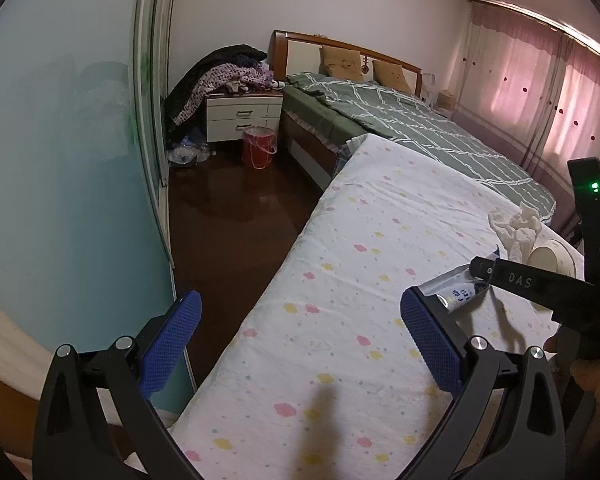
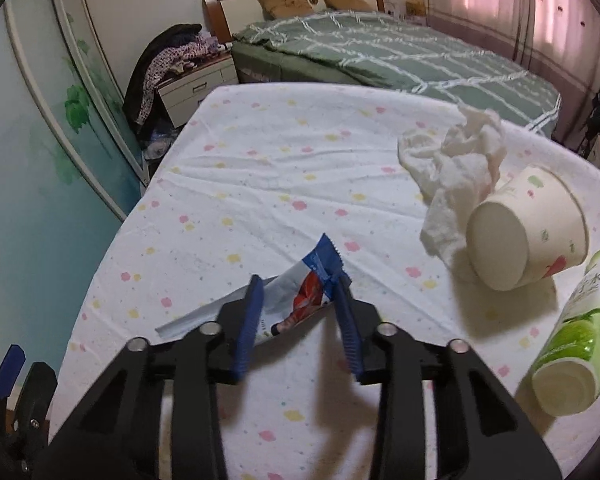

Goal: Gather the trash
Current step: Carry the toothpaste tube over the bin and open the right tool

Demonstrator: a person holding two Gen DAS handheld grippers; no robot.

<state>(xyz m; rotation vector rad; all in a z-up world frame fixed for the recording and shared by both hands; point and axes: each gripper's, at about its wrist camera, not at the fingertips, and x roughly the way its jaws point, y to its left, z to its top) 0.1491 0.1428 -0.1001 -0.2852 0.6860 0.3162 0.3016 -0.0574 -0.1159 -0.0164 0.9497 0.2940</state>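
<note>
A blue-and-white snack wrapper point(image 2: 300, 300) lies on the white spotted sheet point(image 2: 280, 184). My right gripper point(image 2: 300, 284) has its blue fingers on either side of the wrapper, partly closed, with a gap still between them. The wrapper also shows in the left wrist view point(image 1: 456, 292) beside the right gripper's arm. My left gripper point(image 1: 300, 308) is wide open and empty above the sheet's left edge. A crumpled white tissue point(image 2: 456, 164), a paper cup on its side point(image 2: 528, 232) and a green-labelled bottle point(image 2: 576, 336) lie to the right.
A red bin point(image 1: 259, 147) stands on the dark floor by a white nightstand point(image 1: 242, 114) piled with clothes. A bed with a green quilt point(image 1: 412, 120) lies behind. A glass wardrobe door point(image 1: 60, 160) is at left, pink curtains point(image 1: 540, 92) at right.
</note>
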